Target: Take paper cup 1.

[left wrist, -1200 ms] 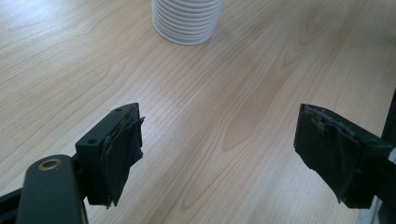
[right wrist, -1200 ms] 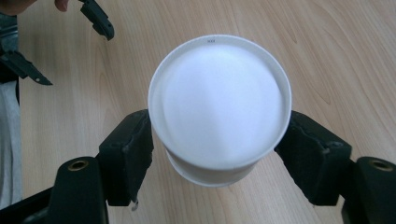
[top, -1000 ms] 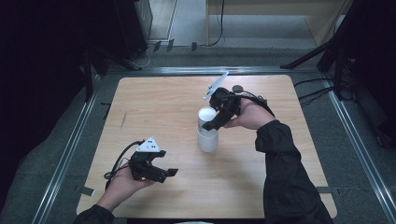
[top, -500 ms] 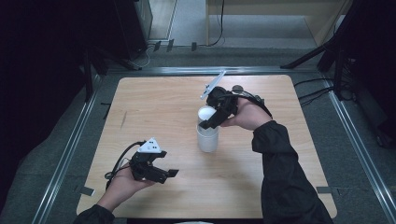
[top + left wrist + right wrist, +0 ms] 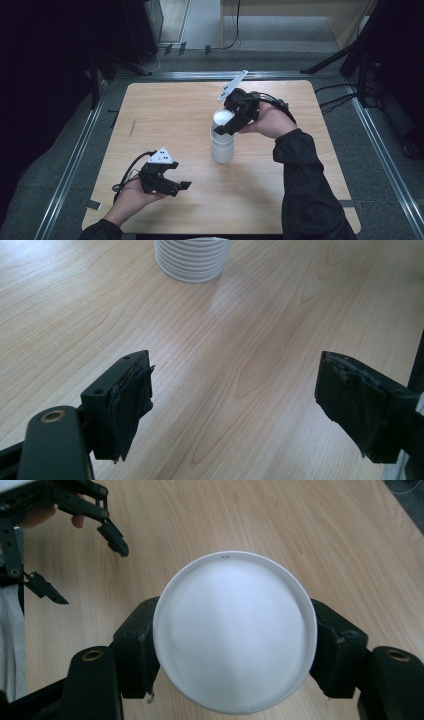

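Wooden counter, bare but for a white cup stack standing upright near mid-counter. Right hand-held gripper just closing, jaws clasping top cup. Left hand-held gripper released, jaws apart, low near front-left edge.

Both grippers are matte black: the left gripper wears a pale grey three-cornered plate dotted with dark holes, a black cable looping off toward eight o'clock. The right gripper carries the same plate and black cables trailing toward three o'clock. Dark long sleeves cover both forearms. Up close, each jaw ends in a blocky black pad with frayed rubber facing, and brass-ringed pivot holes glint at the arm joints.
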A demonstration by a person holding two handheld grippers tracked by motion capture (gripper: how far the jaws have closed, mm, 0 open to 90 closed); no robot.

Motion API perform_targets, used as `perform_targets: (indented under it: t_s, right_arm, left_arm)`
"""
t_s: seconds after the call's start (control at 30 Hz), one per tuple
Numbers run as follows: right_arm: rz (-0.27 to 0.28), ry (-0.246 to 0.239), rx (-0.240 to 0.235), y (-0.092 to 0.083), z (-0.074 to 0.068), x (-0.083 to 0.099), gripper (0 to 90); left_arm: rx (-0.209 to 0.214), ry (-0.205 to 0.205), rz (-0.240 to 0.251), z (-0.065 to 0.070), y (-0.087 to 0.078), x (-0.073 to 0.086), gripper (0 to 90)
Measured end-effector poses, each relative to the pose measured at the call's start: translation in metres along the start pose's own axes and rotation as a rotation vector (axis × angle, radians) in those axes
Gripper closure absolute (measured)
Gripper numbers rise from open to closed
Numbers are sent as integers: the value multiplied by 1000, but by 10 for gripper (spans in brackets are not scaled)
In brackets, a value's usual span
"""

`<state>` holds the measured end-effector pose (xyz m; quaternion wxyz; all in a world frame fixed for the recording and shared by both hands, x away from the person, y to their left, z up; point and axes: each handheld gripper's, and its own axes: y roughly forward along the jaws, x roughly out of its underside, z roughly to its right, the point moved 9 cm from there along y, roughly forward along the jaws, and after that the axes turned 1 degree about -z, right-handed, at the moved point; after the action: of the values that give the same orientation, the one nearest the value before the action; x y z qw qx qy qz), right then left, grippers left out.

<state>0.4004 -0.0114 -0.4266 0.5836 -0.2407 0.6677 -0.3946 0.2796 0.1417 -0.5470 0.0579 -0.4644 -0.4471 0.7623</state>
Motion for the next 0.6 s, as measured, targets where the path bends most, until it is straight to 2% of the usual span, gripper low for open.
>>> perform_targets:
  t_s: [0.1,0.13,0.4,0.6]
  right_arm:
    - [22,3,8,-7,-2,-4,322]
    - [44,7,20,-13,-2,-7,323]
    - [92,9,34,-33,-8,-15,325]
    - [164,33,70,-60,-12,-17,326]
  left_arm:
    - [1,2,-2,0,0,0,153]
    - [2,3,-2,0,0,0,153]
    - [6,3,2,0,0,-1,153]
    - [16,14,8,0,0,-6,153]
